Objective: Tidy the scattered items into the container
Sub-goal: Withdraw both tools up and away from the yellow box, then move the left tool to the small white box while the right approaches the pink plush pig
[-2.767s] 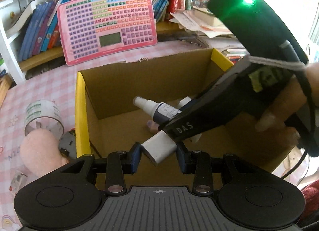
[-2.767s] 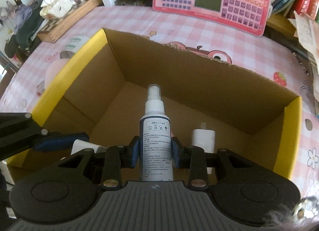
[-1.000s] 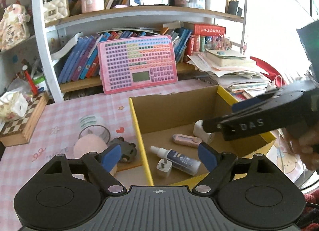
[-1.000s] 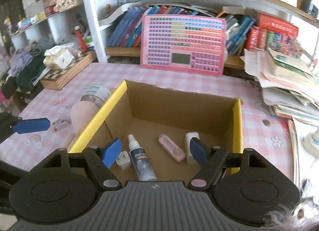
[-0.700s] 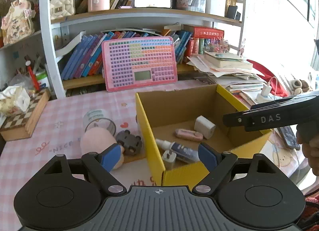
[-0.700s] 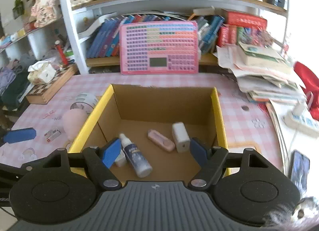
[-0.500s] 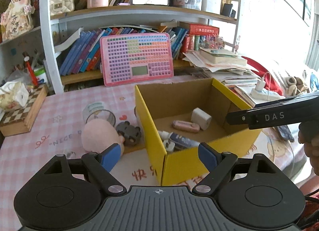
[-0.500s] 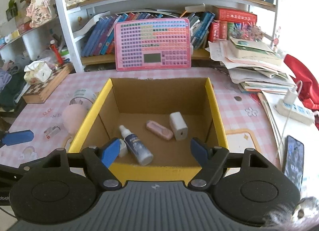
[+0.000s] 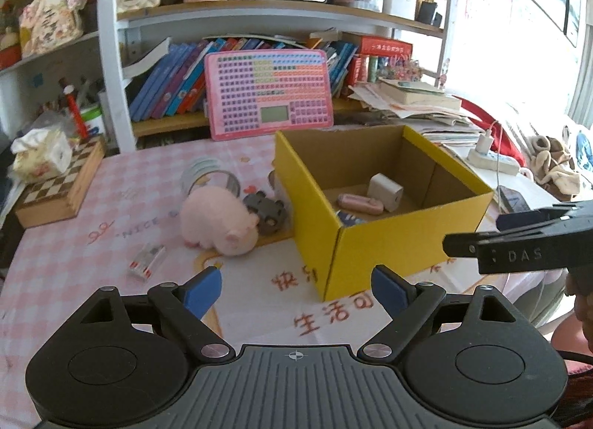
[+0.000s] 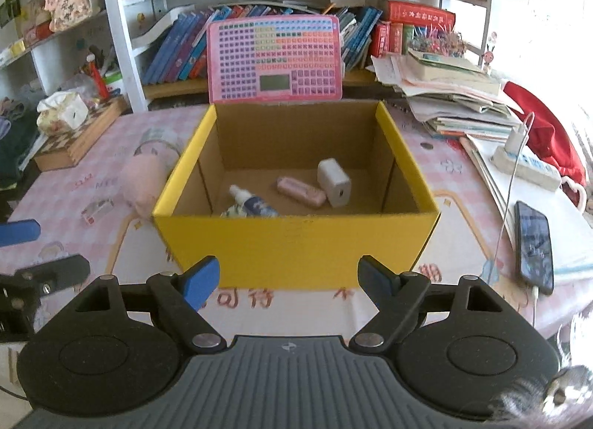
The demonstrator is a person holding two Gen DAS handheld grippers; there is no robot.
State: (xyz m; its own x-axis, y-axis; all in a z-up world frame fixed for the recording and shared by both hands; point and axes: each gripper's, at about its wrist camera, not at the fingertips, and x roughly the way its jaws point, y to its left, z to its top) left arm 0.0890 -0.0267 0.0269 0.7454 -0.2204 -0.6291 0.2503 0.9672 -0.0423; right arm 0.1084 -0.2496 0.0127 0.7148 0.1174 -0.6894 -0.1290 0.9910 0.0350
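Both grippers' fingers are sitting wide apart; the yellow cardboard box's [image 10: 296, 243] front wall is hiding half the white-capped spray bottle [image 10: 250, 203].

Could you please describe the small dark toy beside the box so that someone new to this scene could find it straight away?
Start at the yellow cardboard box on the pink checked tablecloth and look just outside its left wall. There a pink plush pig lies, and the dark grey toy sits between the pig and the box. It is the only dark, hard-looking item there; its neighbours are pale pink or clear.
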